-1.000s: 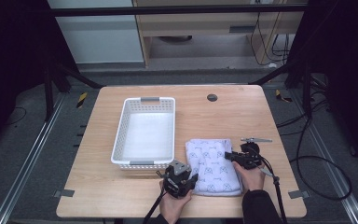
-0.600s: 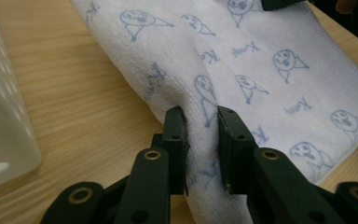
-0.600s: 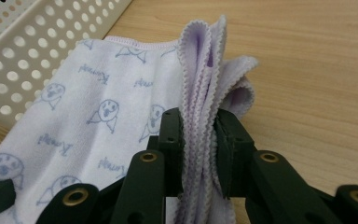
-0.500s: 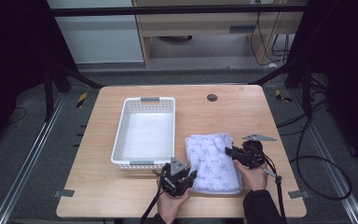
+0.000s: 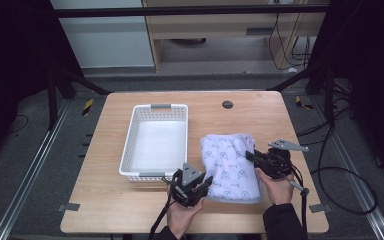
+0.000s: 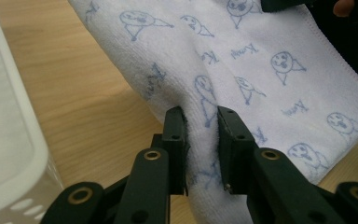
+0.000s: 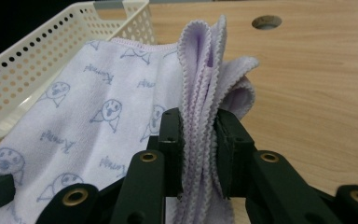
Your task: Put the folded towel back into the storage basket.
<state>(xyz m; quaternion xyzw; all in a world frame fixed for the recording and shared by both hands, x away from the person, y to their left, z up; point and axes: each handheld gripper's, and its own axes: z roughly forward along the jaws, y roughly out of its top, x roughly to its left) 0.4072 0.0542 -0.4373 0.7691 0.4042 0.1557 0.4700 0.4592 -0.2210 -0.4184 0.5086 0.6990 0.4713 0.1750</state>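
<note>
Since a second ago, both grippers have closed in: left gripper (image 6: pixel 200 126) pinches the towel (image 5: pixel 228 165) edge; right gripper (image 7: pixel 199 130) clamps its bunched folds between nearly shut jaws.

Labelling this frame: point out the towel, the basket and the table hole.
towel (image 5: pixel 230 165): high view, middle of the printed top face.
basket (image 5: pixel 160 106): high view, grey handle on the far rim.
hole (image 5: pixel 227 104): high view, centre of the dark round opening.

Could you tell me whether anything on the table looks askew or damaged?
Nothing looks damaged. The towel bunches where the left gripper and right gripper pinch its edges; the basket sits squarely and empty.
</note>
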